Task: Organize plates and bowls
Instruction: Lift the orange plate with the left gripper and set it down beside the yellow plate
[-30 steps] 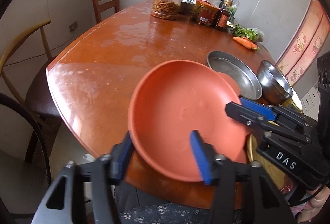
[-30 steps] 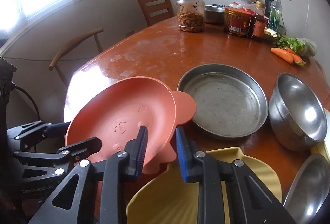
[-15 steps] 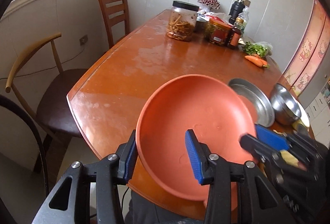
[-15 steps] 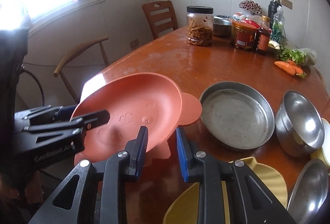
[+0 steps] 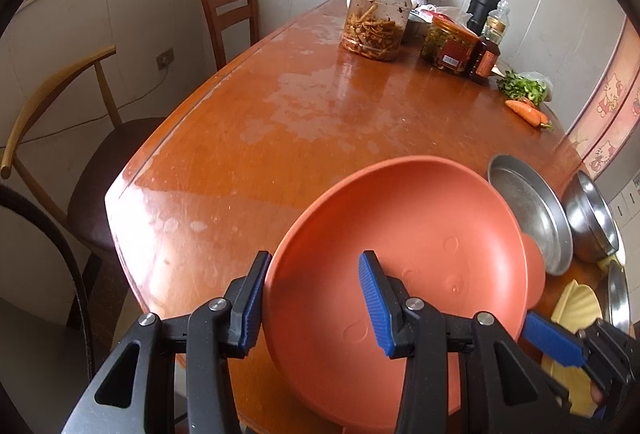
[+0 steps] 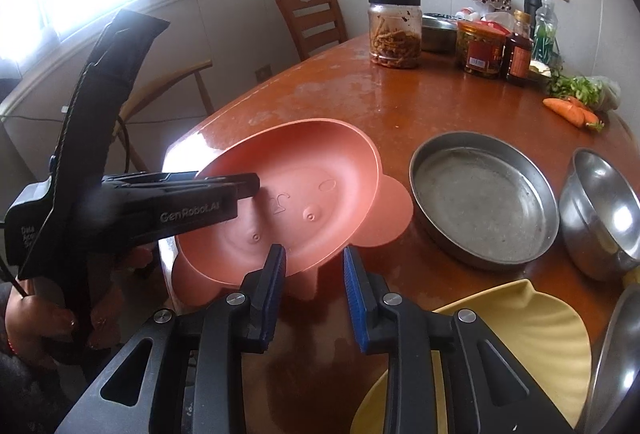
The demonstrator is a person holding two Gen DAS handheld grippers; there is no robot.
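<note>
A terracotta plate (image 5: 420, 234) with an animal face and round ears hangs tilted over the near left corner of the table. My left gripper (image 5: 314, 262) is shut on its near rim, one pad under the plate and one inside. In the right wrist view the plate (image 6: 304, 194) is held from the left by the left gripper (image 6: 244, 186). My right gripper (image 6: 314, 254) has its jaws opening. The plate's lower edge lies just ahead of the gap, and neither pad presses on it. To the right stand a round steel pan (image 6: 480, 194), a steel bowl (image 6: 604, 210) and a yellow shell-shaped plate (image 6: 520, 346).
The orange table (image 5: 280, 138) carries jars (image 5: 376, 22), bottles (image 5: 486, 54), greens and carrots (image 5: 526, 110) at its far end. Another steel dish (image 6: 616, 354) shows at the right edge. Wooden chairs (image 5: 228, 10) stand along the left side by the wall.
The left gripper has carried the terracotta plate to the left, away from the steel pan. The right gripper's jaws have widened and left the plate's edge.
</note>
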